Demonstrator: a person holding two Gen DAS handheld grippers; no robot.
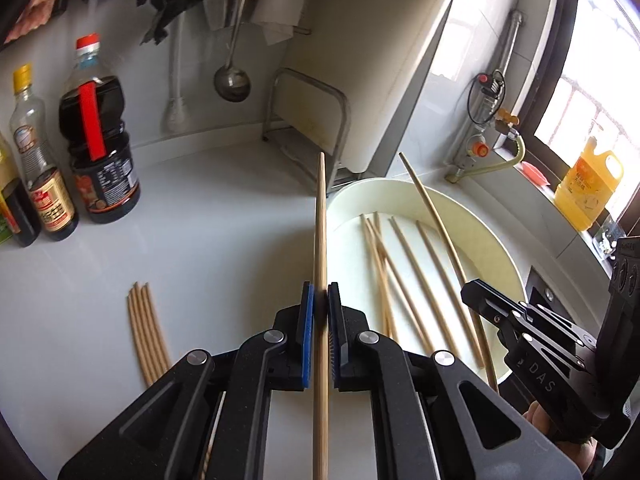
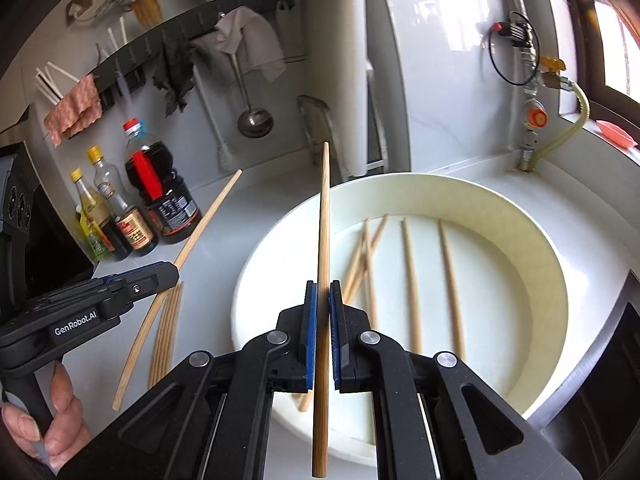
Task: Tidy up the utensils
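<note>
Holding one chopstick [image 1: 320, 240] clamped in the left hand-held gripper [image 1: 321, 308], its long axis running straight ahead along the fingers, tip pointing toward the back wall. Gripping a second chopstick [image 2: 323, 260] the same way in the right hand-held gripper [image 2: 323, 304], pads pressed tight on the shaft, tip forward over the near rim of the white basin [image 2: 532, 240].

Lying on the table [image 1: 192, 232], the sorted bundle of chopsticks [image 1: 146, 332] is sitting left of both held sticks, closer to the left hand, long axis running near-to-far. Likely needing a swing left and a lowering until each held stick is lying parallel beside that bundle. Remaining loose chopsticks [image 2: 412, 280] resting in the basin's bottom, mostly pointing away, a few crossing.
</note>
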